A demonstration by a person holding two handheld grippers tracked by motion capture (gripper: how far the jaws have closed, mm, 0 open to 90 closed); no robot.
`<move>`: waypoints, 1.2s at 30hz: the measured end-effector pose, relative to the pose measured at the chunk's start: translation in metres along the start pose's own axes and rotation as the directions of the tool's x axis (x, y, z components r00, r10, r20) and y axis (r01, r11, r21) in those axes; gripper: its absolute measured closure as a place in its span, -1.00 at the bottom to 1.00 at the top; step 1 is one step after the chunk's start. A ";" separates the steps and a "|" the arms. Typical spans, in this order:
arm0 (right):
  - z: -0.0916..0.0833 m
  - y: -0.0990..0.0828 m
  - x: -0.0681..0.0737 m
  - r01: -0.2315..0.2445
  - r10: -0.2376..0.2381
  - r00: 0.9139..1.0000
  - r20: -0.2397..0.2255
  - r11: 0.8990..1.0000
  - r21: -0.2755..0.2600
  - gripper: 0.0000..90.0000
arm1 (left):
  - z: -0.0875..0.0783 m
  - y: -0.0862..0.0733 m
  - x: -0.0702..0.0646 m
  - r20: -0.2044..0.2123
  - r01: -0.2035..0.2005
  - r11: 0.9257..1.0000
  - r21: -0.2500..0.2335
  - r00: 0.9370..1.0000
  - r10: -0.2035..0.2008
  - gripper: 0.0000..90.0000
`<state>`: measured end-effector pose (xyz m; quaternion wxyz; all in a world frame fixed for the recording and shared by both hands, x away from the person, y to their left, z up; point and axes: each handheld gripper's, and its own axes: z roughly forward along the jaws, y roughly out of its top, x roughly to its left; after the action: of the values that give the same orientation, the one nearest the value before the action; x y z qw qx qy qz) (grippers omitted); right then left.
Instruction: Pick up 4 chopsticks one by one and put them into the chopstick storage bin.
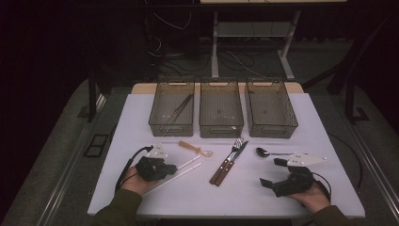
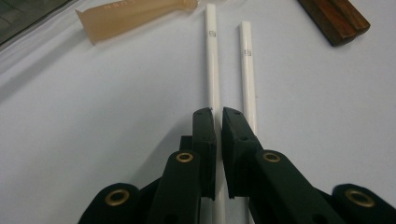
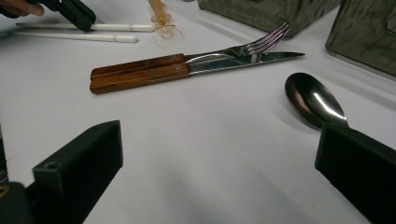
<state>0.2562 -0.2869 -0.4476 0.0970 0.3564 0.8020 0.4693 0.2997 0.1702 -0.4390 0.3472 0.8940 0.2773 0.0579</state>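
Three clear mesh-walled plastic bins stand in a row at the far worktop edge; the left bin holds dark chopsticks. Left gripper is clamped on one white plastic chopstick, near left. Right gripper jaws stand apart.

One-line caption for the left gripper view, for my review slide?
Left claw shut on one white chopstick; its twin lies alongside on the white table.
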 end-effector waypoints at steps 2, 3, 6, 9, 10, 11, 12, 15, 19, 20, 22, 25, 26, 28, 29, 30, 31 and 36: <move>0.000 0.000 0.000 -0.001 0.001 1.000 0.000 1.000 0.000 -0.98 | -0.001 0.001 0.000 -0.005 0.011 1.000 0.004 1.000 -0.011 0.88; 0.000 0.000 0.000 -0.001 0.001 1.000 0.000 1.000 0.000 -0.98 | -0.002 0.003 0.001 -0.006 0.005 1.000 0.005 1.000 -0.005 0.88; 0.000 0.000 0.000 -0.001 0.001 1.000 0.000 1.000 0.001 -0.98 | -0.003 0.004 0.002 -0.003 0.019 1.000 0.007 1.000 -0.019 0.88; 0.000 0.000 0.000 -0.002 0.002 1.000 0.000 1.000 0.001 -0.98 | -0.004 0.005 0.003 -0.003 0.021 1.000 0.014 1.000 -0.021 0.87; 0.000 0.000 0.000 -0.002 0.002 1.000 0.000 1.000 0.001 -0.98 | -0.005 0.006 0.003 -0.003 0.023 1.000 0.007 1.000 -0.023 0.88; 0.000 0.000 0.000 -0.002 0.002 1.000 0.000 1.000 0.002 -0.98 | -0.006 0.006 0.003 -0.004 0.023 1.000 0.007 1.000 -0.023 0.87; 0.000 0.000 0.000 -0.002 0.002 1.000 0.000 1.000 0.002 -0.98 | -0.006 0.007 0.003 -0.001 0.020 1.000 0.003 1.000 -0.020 0.87; 0.000 0.000 0.000 -0.002 0.002 1.000 0.000 1.000 0.002 -0.98 | -0.009 0.009 0.003 -0.001 0.030 1.000 -0.008 1.000 -0.030 0.87; 0.000 0.000 -0.001 -0.001 0.001 1.000 0.000 1.000 0.001 -0.98 | -0.011 0.011 0.003 -0.004 0.030 1.000 -0.004 1.000 -0.030 0.87; 0.000 0.000 -0.001 -0.001 0.001 1.000 0.000 1.000 0.001 -0.98 | -0.012 0.011 0.003 -0.004 0.033 0.999 -0.004 0.999 -0.033 0.87; 0.000 0.000 0.000 -0.002 0.002 1.000 -0.001 1.000 0.002 -0.98 | -0.013 0.012 0.003 -0.005 0.037 0.999 -0.009 0.999 -0.037 0.87; 0.000 0.000 -0.001 -0.004 0.004 1.000 0.001 1.000 0.002 -0.98 | -0.014 0.014 0.001 -0.002 0.048 0.999 -0.010 0.999 -0.048 0.87; 0.001 0.000 -0.001 -0.001 0.001 1.000 0.001 1.000 0.000 -0.98 | -0.015 0.015 0.002 -0.003 0.050 0.999 -0.012 0.999 -0.050 0.87; 0.000 0.000 -0.001 -0.004 0.004 1.000 0.002 1.000 0.002 -0.98 | -0.017 0.017 0.001 -0.002 0.053 0.998 -0.017 0.999 -0.053 0.87; 0.000 0.000 -0.001 -0.003 0.003 1.000 0.003 1.000 0.001 -0.98 | -0.018 0.018 0.002 -0.003 0.056 0.998 -0.011 0.998 -0.056 0.87; 0.000 0.000 -0.001 -0.001 0.001 1.000 0.003 1.000 0.000 -0.98 | -0.018 0.019 0.002 -0.003 0.060 0.998 -0.012 0.998 -0.060 0.87; 0.001 0.000 -0.001 -0.001 0.001 1.000 0.003 1.000 -0.001 -0.98 | -0.019 0.020 0.002 -0.003 0.061 0.998 -0.013 0.998 -0.061 0.87; 0.001 0.000 -0.001 -0.004 0.004 1.000 0.002 1.000 0.001 -0.98 | -0.023 0.025 0.004 -0.001 0.071 0.997 -0.024 0.998 -0.071 0.87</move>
<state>0.2573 -0.2876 -0.4483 0.0967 0.3585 0.8015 0.4687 0.3073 0.1711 -0.4059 0.3593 0.8794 0.3084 0.0499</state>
